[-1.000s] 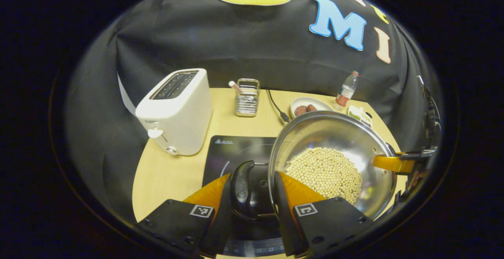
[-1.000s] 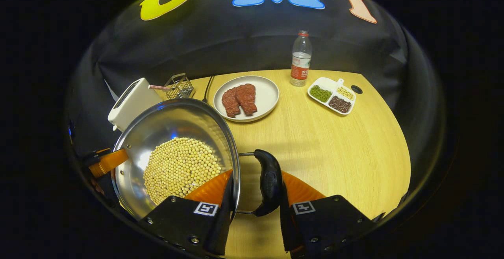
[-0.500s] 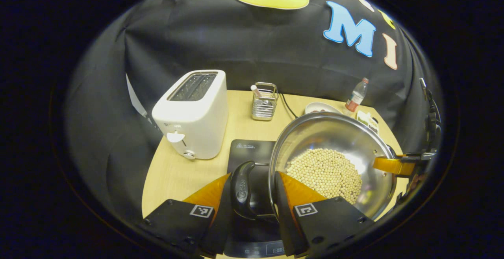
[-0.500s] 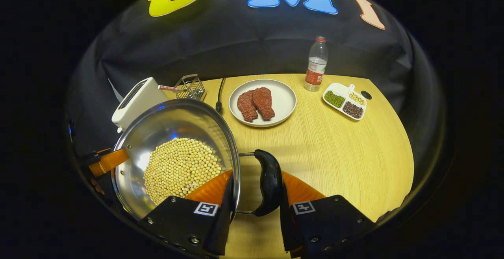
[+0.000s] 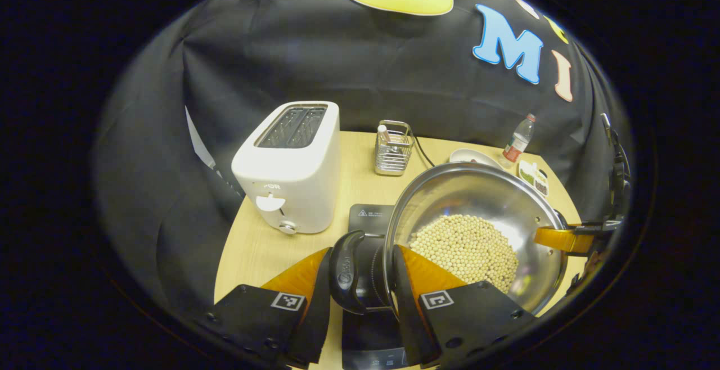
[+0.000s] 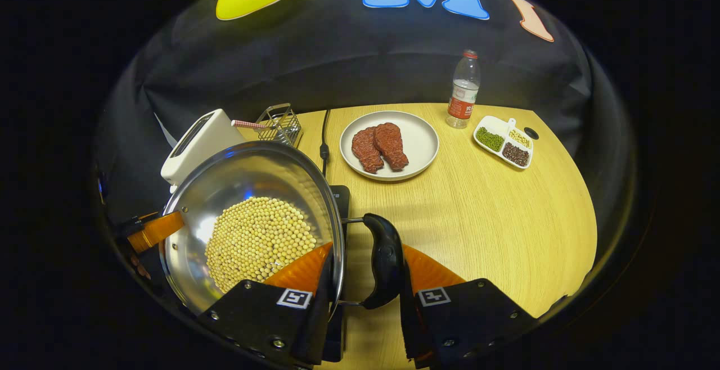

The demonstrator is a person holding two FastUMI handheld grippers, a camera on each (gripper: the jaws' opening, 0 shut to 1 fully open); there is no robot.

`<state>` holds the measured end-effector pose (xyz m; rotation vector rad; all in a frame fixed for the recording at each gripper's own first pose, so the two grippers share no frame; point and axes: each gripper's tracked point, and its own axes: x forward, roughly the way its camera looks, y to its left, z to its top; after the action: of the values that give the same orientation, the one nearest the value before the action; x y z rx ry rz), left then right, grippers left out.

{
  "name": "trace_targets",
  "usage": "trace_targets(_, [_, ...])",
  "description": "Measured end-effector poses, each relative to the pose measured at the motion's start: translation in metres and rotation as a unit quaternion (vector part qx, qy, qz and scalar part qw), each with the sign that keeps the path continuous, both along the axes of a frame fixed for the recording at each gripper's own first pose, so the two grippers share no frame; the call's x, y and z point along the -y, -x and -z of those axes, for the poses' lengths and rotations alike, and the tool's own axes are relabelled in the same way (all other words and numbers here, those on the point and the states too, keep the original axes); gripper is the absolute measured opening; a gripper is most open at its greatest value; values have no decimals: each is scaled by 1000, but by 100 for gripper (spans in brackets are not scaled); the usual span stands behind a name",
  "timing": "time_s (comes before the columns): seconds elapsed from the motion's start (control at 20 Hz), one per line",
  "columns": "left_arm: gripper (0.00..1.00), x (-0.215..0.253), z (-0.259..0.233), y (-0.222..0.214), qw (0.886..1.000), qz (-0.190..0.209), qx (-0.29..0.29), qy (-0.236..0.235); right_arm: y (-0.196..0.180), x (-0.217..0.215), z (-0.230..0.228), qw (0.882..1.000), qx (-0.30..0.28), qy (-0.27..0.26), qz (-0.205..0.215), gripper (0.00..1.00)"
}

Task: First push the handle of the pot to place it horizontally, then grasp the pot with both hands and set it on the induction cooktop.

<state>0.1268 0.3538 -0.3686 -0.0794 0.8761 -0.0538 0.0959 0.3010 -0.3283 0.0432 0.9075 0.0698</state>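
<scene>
Pot (image 5: pixel 472 235) of beans hung level above the cooktop (image 5: pixel 368 330), left gripper (image 5: pixel 360 280) and right gripper (image 6: pixel 365 274) each clamped on a side handle; lowering evenly seemed wise.

Opposed close views across one pot (image 5: pixel 478 229)

Shiny steel pot (image 6: pixel 225 190) of pale yellow beans (image 6: pixel 259 240), black handles (image 6: pixel 382 260); white toaster (image 5: pixel 292 173); light wood worktop (image 6: pixel 495 218); seemingly reddish-brown meat (image 6: pixel 379 146).
</scene>
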Motion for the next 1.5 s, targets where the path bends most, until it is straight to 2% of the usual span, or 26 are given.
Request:
trace_targets(0.1, [57, -5, 4, -3, 1000, 1, -2, 1, -1, -4, 3, 1000, -4, 0, 3, 54])
trace_targets(0.3, [58, -11, 12, -8, 1000, 5, -8, 3, -2, -10, 8, 1000, -7, 1, 8, 54])
trace_targets(0.35, [60, -12, 16, -9, 1000, 7, -11, 3, -2, -11, 9, 1000, -8, 2, 9, 54])
trace_targets(0.4, [58, -12, 18, -10, 1000, 9, -13, 2, -2, -12, 11, 1000, -9, 3, 10, 54])
trace_targets(0.6, [57, -14, 24, -15, 1000, 11, -15, 6, -1, -14, 15, 1000, -9, 6, 19, 54])
trace_targets(0.75, [61, -14, 30, -13, 1000, 15, -20, 6, 3, -15, 20, 1000, -13, 7, 26, 54])
trace_targets(0.85, [58, -15, 32, -8, 1000, 20, -23, 4, 7, -14, 27, 999, -17, 6, 30, 54])
trace_targets(1.05, [58, -14, 34, -8, 1000, 21, -12, 5, 10, -14, 31, 999, -11, 7, 39, 54])
trace_targets(1.1, [61, -15, 33, -5, 1000, 21, -13, 4, 11, -15, 32, 999, -12, 6, 39, 54])
trace_targets(1.3, [60, -19, 32, -8, 1000, 19, -5, 7, 11, -18, 32, 999, -8, 0, 38, 54])
trace_targets(1.35, [64, -20, 32, -9, 1000, 17, -4, 9, 10, -19, 32, 999, -7, -3, 39, 48])
trace_targets(1.4, [62, -20, 32, -8, 1000, 15, -2, 11, 9, -18, 32, 999, -6, -5, 38, 54])
trace_targets(1.45, [63, -20, 30, -8, 1000, 12, 1, 14, 9, -19, 32, 999, -6, -5, 36, 54])
trace_targets(1.5, [68, -22, 24, -10, 1000, 5, 11, 16, 8, -18, 32, 999, -6, -6, 33, 55])
